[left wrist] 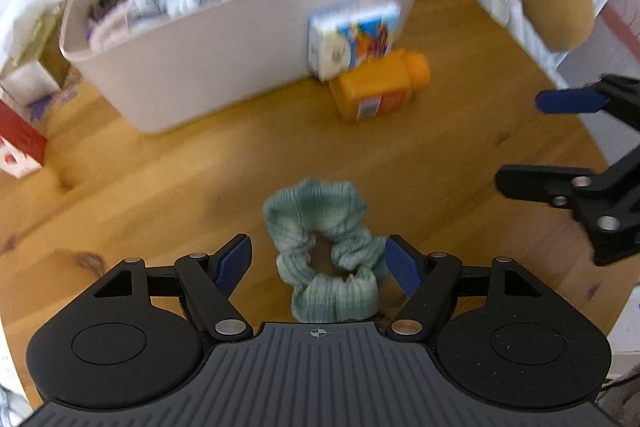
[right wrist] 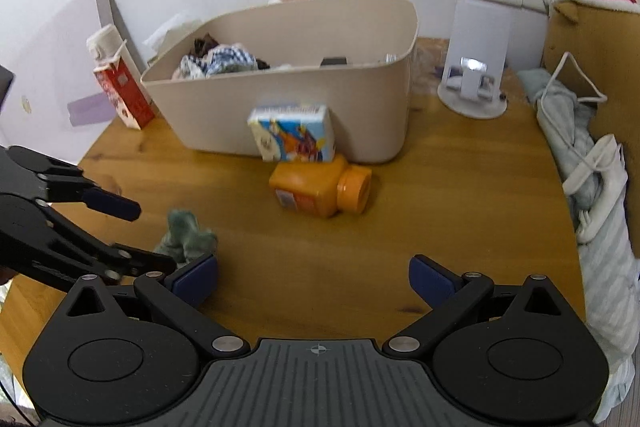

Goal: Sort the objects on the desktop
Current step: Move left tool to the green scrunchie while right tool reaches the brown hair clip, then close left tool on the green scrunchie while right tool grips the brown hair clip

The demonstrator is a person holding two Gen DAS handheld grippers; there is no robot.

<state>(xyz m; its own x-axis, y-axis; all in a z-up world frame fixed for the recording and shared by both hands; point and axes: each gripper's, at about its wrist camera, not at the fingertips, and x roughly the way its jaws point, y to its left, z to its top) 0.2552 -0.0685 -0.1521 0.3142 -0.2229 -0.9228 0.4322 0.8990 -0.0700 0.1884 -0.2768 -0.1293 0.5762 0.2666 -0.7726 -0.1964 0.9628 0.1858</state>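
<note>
While the green scrunchie [left wrist: 326,251] lies flat on the wooden table [left wrist: 160,163], the left gripper [left wrist: 318,261] straddles it, jaws apart, pads not pressing. Right gripper [right wrist: 314,277]: jaws apart, nothing between. Behind: orange bottle [right wrist: 320,189] on its side, small carton [right wrist: 294,139] against the beige bin [right wrist: 300,107].

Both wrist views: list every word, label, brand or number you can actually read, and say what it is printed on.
No text can be read in either view.
Orange bottle: white label with small print, too small and blurred.
Cartoon box: colourful picture, any lettering blurred.
Red carton: white patterns, no legible words.
Gripper body: only a crosshair mark, no lettering.
</note>
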